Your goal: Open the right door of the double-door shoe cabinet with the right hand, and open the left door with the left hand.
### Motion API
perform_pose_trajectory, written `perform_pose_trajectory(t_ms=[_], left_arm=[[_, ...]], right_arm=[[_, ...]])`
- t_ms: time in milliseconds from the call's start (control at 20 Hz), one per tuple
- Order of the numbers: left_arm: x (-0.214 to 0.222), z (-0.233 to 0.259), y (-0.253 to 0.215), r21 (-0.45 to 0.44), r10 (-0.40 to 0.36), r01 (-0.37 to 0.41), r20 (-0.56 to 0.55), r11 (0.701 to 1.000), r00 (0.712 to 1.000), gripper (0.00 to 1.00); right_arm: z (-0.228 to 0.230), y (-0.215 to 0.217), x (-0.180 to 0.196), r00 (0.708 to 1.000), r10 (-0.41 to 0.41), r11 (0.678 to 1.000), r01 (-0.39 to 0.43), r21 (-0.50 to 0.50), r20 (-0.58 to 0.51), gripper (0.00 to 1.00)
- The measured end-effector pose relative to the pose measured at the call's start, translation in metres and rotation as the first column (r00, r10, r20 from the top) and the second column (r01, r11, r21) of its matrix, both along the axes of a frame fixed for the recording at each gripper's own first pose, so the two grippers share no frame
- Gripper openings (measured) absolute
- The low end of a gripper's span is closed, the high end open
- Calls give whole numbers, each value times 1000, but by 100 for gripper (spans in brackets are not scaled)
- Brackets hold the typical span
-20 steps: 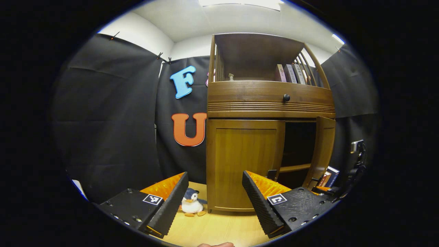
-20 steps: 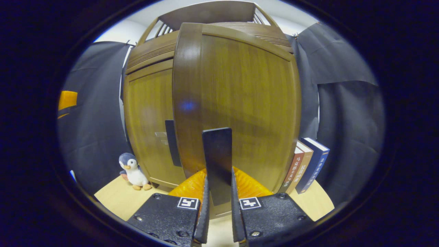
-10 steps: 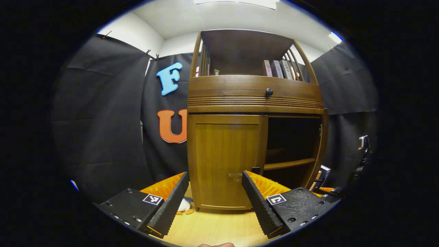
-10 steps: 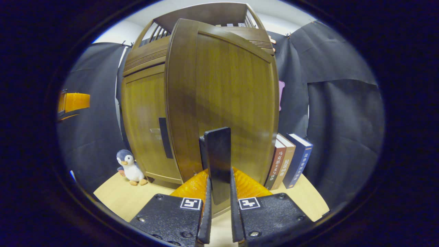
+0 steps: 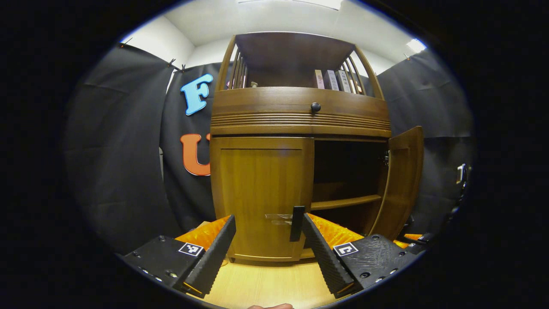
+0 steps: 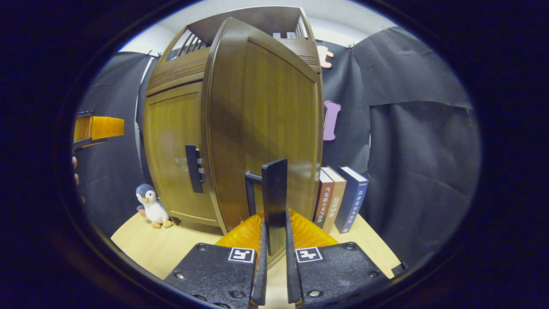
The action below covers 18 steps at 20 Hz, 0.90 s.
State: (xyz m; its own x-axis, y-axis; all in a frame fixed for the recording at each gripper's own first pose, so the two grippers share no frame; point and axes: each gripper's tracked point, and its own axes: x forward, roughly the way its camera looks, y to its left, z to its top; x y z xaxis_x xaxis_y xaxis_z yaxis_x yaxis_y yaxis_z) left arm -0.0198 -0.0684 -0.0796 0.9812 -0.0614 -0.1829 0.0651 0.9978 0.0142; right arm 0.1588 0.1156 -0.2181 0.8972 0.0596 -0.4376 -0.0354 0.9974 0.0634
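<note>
1. Fingers of my right gripper (image 6: 273, 257) pinch the dark handle (image 6: 274, 199) of the right door (image 6: 266, 124) at lower centre; that door stands swung open.
2. My left gripper (image 5: 268, 246) is spread wide at the bottom of the frame, apart from the left door (image 5: 261, 193), which is closed.
3. Left door's handle (image 5: 297, 223) shows just above my inner finger.
4. Plush penguin (image 6: 150, 207) sits lower left on the table (image 6: 146, 244); books (image 6: 339, 199) lean right of the open door.

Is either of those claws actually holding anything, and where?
The right gripper clamps the right door's handle near its lower end. The left gripper holds nothing.
</note>
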Motion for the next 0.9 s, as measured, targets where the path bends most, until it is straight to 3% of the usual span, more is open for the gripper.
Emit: perform_pose_trajectory(t_ms=[650, 900], left_arm=[[14, -19, -42, -5, -90, 89, -30, 996, 996, 95], [22, -33, -57, -26, -129, 128, -30, 991, 991, 95]], right_arm=[[3, -38, -15, 988, -149, 989, 149, -17, -32, 10], [7, -55, -19, 986, -167, 984, 165, -65, -25, 7]])
